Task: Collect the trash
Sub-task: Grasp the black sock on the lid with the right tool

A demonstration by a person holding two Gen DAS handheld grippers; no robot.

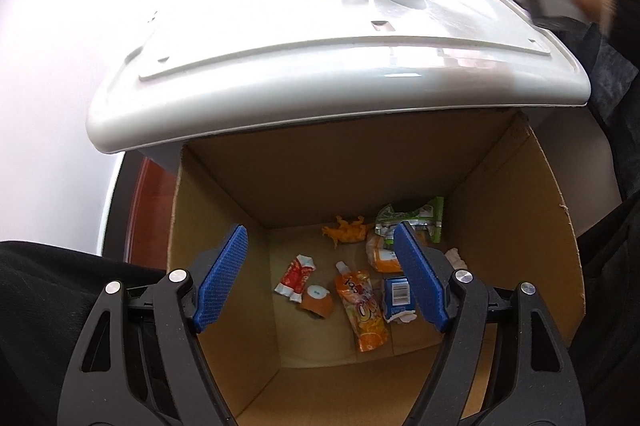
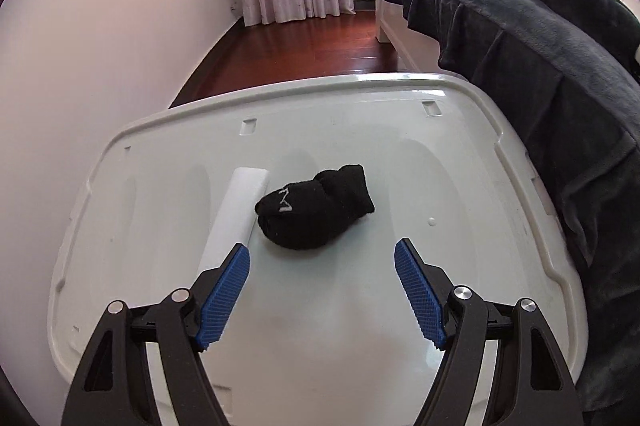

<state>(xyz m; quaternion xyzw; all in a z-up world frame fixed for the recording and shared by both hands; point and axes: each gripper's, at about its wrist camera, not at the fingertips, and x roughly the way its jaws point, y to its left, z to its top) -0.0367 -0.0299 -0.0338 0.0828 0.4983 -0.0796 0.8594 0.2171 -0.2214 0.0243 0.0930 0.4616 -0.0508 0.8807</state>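
My right gripper (image 2: pixel 322 290) hangs with fingers spread wide and empty; the black sock (image 2: pixel 316 212) lies just ahead of the tips, touching a white foam strip (image 2: pixel 236 218) that runs up beside my left finger. If I close carelessly, I judge I could pinch both or shove the sock across the slick white lid (image 2: pixel 460 186). The lid's rim and the dark blanket (image 2: pixel 540 66) crowd the right. My left gripper (image 1: pixel 320 278) is also wide and empty over the cardboard box (image 1: pixel 520 210), wrappers (image 1: pixel 364 306) far beyond its tips.
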